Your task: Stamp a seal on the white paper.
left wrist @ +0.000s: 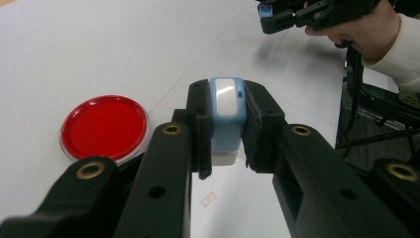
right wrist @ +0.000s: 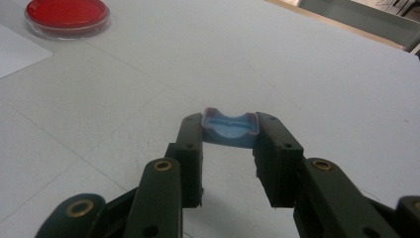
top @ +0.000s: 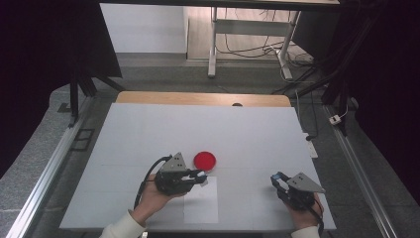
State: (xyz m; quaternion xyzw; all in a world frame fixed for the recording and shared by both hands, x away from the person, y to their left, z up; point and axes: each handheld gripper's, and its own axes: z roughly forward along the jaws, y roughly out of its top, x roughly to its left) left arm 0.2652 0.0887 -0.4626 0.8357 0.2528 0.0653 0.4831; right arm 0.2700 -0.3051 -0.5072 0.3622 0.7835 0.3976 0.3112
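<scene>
Grips a pale-blue block (left wrist: 227, 106) with a white lower end in the left hand-held gripper (top: 202, 174), jaws pressed flat on its two sides, long axis seemingly running along the jaws with the blue end pointing away from the hand. Hovers low over the near middle of the tabletop (top: 148, 129), above the far edge of a white paper sheet (top: 200, 203). Pinches a small blue cap (right wrist: 230, 130) at the jaw tips of the right hand-held gripper (top: 276, 177), hollow side up, well apart to the right near the front edge. Matters most for the next move: a red round dish (top: 204, 160) just beyond the left jaw tips in the high view, ahead and to the left of the block in the left gripper view, near but not touching. Puts the left hand far nearer the dish than the right. Calls, by judgement, for a short reach forward and a tilt of the block's free end down toward the red face, or else straight down onto the paper below; cannot tell which end of the block is the working one
</scene>
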